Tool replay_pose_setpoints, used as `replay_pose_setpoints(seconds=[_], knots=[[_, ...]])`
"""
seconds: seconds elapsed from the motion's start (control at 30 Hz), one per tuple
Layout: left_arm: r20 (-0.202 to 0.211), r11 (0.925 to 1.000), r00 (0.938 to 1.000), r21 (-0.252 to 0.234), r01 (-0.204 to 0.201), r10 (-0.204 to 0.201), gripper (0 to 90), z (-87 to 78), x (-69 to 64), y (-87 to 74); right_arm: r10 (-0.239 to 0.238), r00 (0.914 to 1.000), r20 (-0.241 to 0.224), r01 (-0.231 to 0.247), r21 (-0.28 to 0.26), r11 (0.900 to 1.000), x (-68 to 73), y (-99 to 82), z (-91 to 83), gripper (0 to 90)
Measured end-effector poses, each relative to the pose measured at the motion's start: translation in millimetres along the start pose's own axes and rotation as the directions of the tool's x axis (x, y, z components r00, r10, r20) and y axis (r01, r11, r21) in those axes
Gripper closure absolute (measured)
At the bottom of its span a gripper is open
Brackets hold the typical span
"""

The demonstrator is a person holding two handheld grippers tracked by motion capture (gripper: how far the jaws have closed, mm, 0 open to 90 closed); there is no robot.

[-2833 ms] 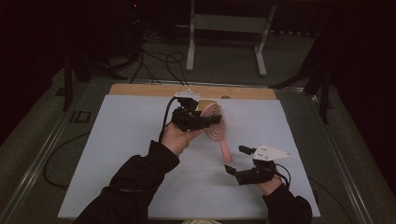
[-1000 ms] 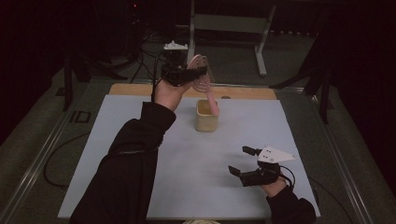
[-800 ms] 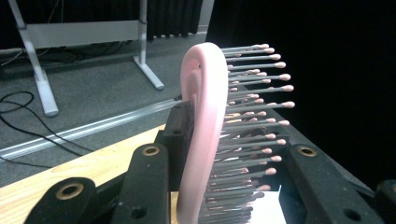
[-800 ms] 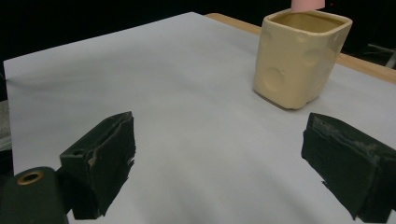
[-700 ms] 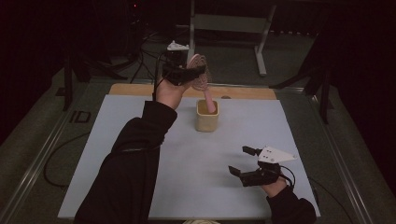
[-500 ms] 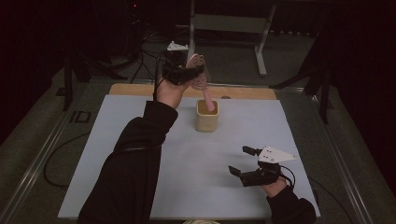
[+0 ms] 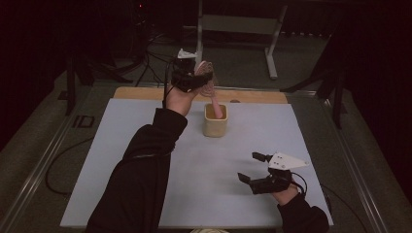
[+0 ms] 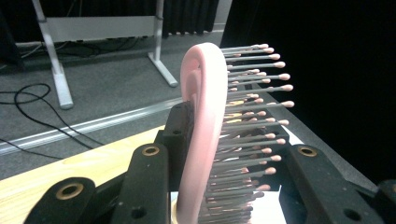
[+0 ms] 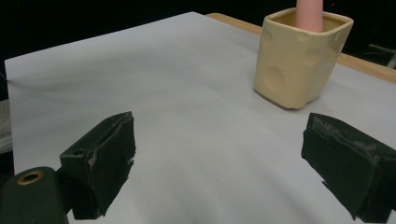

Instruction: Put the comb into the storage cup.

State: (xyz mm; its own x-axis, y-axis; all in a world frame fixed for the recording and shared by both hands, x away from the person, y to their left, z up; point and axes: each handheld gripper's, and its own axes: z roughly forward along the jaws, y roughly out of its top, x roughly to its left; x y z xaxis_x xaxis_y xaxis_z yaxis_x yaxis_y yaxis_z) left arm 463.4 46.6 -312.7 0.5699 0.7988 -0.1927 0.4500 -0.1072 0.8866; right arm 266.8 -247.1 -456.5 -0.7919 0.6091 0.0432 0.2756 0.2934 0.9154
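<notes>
My left gripper (image 7: pixel 199 77) is raised over the far middle of the table, shut on the head of a pink hairbrush (image 7: pixel 210 87). Up close, the brush head (image 8: pixel 205 135) stands on edge between the jaws, its bristles pointing right. The pink handle (image 7: pixel 216 110) hangs down into a cream square cup (image 7: pixel 215 121). My right gripper (image 7: pixel 254 167) rests low near the front right of the white sheet (image 7: pixel 121 141), open with nothing between its pads (image 9: pixel 100 161). The right gripper view has the cup (image 9: pixel 299 60) ahead with the handle (image 9: pixel 309 14) standing in it.
A wooden strip (image 7: pixel 141 93) runs along the table's far edge. Behind the table stands a metal frame (image 7: pixel 233 29), with cables (image 7: pixel 145 53) on the floor. Dark posts (image 7: pixel 73 77) stand at the table's far corners.
My left gripper has sunk a little with the brush, so the handle reaches deeper into the cup. The right gripper has stayed where it was.
</notes>
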Motion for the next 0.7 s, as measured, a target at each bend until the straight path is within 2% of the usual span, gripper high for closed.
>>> replay_pose_setpoints(seconds=[0.27, 0.7], knots=[[0.008, 0.9998, 0.9998, 0.010, 0.019, -0.019, 65.7, 6.5, 2.7, -8.3, 0.000, 1.0000, -0.002, 0.000, -0.002, 1.0000, 0.1, 0.1, -0.2, 9.5], [0.004, 0.9992, 0.9999, 0.038, 0.016, -0.016, 65.4, 16.8, 2.4, -20.4, 0.001, 1.0000, -0.001, -0.001, 0.001, 1.0000, -0.3, 0.1, -0.3, 9.5]])
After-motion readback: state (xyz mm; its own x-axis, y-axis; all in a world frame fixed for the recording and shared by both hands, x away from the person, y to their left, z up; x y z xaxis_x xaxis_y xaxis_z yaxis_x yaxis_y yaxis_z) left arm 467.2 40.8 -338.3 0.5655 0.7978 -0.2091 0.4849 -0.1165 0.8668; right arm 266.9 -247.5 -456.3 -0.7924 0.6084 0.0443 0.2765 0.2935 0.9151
